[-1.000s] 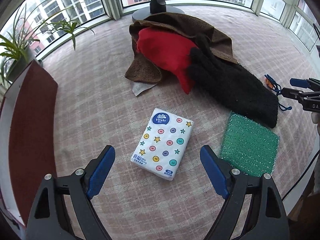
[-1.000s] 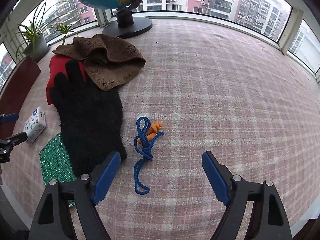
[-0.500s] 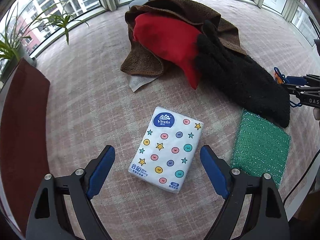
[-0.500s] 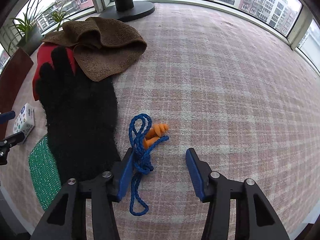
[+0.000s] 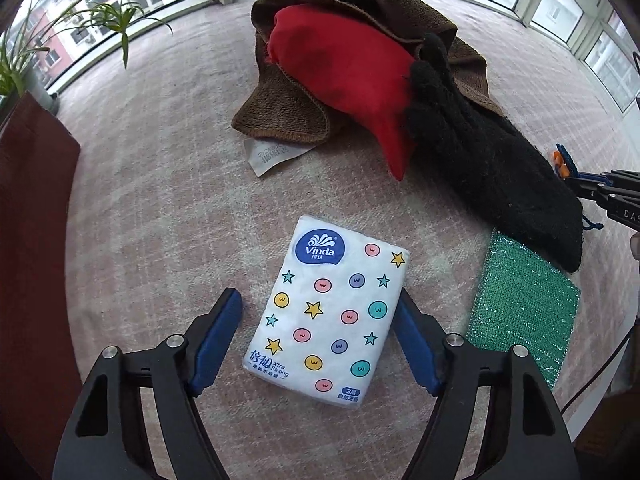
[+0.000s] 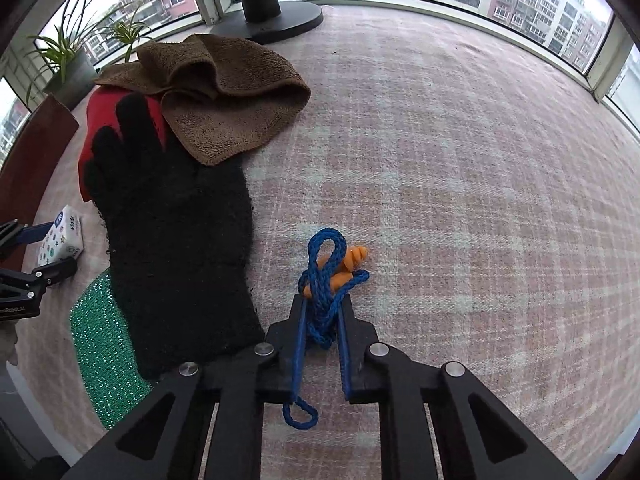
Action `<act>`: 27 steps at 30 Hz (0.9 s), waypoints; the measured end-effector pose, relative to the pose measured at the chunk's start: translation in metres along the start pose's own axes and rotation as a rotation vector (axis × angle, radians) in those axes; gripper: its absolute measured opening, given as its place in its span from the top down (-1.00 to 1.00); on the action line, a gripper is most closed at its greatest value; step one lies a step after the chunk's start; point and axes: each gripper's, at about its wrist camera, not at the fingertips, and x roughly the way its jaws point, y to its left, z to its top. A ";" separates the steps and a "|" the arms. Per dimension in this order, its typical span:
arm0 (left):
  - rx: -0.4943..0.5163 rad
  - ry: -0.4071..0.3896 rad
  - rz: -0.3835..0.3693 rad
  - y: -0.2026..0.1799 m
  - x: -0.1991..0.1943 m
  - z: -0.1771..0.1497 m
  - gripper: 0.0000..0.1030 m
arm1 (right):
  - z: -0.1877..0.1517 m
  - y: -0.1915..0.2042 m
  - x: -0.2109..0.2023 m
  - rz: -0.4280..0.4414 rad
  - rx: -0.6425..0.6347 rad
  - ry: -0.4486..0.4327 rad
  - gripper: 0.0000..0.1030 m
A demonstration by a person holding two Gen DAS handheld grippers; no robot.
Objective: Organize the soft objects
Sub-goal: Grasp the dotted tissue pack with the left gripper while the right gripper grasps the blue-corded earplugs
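Observation:
A white Vinda tissue pack point(image 5: 332, 312) lies on the checked cloth between the fingers of my left gripper point(image 5: 318, 312); the jaws are open around it, the right pad touching its edge. My right gripper point(image 6: 323, 300) is shut on the blue cord point(image 6: 322, 280) of the orange earplugs point(image 6: 348, 268). A black knit glove point(image 6: 172, 248) lies left of it, partly over a red cloth point(image 5: 344, 72) and a brown towel point(image 6: 224, 96). A green scouring pad point(image 5: 524, 316) lies beside the glove's cuff.
A globe stand point(image 6: 276, 16) is at the back by the windows. Potted plants point(image 6: 68, 60) stand at the back left. A dark red chair back point(image 5: 28, 240) is at the left edge. The table's rim runs close on the right in the left wrist view.
My left gripper moved forward and narrowed around the tissue pack. My right gripper moved onto the earplug cord and closed on it.

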 end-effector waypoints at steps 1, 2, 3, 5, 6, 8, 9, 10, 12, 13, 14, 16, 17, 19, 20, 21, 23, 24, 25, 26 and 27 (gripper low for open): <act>-0.002 -0.007 0.005 0.000 -0.001 0.001 -0.10 | 0.001 0.000 0.001 0.004 0.004 0.001 0.78; -0.004 -0.010 0.002 0.000 -0.001 0.002 -0.07 | 0.001 0.000 0.001 0.005 0.007 0.001 0.78; -0.011 -0.009 -0.007 0.002 0.000 0.003 -0.07 | 0.003 0.000 0.003 0.007 0.010 0.002 0.78; -0.025 -0.013 -0.019 0.003 -0.001 0.002 -0.06 | 0.003 0.000 0.002 0.010 0.015 0.003 0.79; -0.031 -0.016 -0.021 0.003 -0.002 0.002 -0.05 | 0.004 -0.001 0.002 0.010 0.018 0.002 0.80; -0.044 -0.022 -0.023 0.007 -0.004 0.002 -0.05 | 0.004 -0.001 0.001 0.010 0.024 -0.004 0.81; -0.047 -0.026 -0.025 0.009 -0.006 0.001 -0.05 | 0.003 -0.002 -0.002 0.006 0.028 -0.008 0.81; -0.048 -0.030 -0.026 0.011 -0.008 0.001 -0.05 | 0.003 -0.002 -0.003 0.004 0.031 -0.013 0.82; -0.048 -0.040 -0.023 0.014 -0.010 -0.003 -0.05 | 0.003 -0.005 -0.007 0.003 0.037 -0.020 0.82; -0.047 -0.045 -0.022 0.015 -0.012 -0.003 -0.05 | 0.002 -0.006 -0.009 0.000 0.040 -0.024 0.82; -0.046 -0.052 -0.022 0.014 -0.017 -0.007 -0.05 | 0.002 -0.006 -0.012 -0.002 0.044 -0.028 0.82; -0.045 -0.067 -0.022 0.016 -0.024 -0.007 -0.05 | -0.001 -0.009 -0.018 0.001 0.053 -0.039 0.82; -0.043 -0.075 -0.023 0.018 -0.027 -0.007 -0.05 | -0.001 -0.010 -0.022 0.004 0.056 -0.046 0.83; -0.035 -0.091 -0.025 0.018 -0.034 -0.006 -0.05 | -0.002 -0.011 -0.030 0.009 0.062 -0.062 0.83; -0.030 -0.100 -0.023 0.017 -0.038 -0.007 -0.05 | -0.002 -0.011 -0.035 0.010 0.063 -0.070 0.83; -0.026 -0.109 -0.023 0.018 -0.043 -0.007 -0.05 | -0.001 -0.011 -0.039 0.011 0.062 -0.079 0.83; -0.023 -0.127 -0.026 0.017 -0.052 -0.009 -0.05 | -0.001 -0.009 -0.050 0.011 0.058 -0.097 0.83; -0.024 -0.137 -0.027 0.018 -0.058 -0.011 -0.05 | 0.000 -0.007 -0.056 0.012 0.058 -0.107 0.83; -0.026 -0.146 -0.028 0.019 -0.063 -0.012 -0.05 | 0.001 -0.005 -0.062 0.013 0.057 -0.118 0.83; -0.030 -0.156 -0.032 0.022 -0.068 -0.013 -0.05 | 0.002 -0.003 -0.069 0.013 0.054 -0.130 0.83; -0.033 -0.166 -0.035 0.024 -0.073 -0.013 -0.05 | 0.003 -0.001 -0.075 0.013 0.049 -0.143 0.83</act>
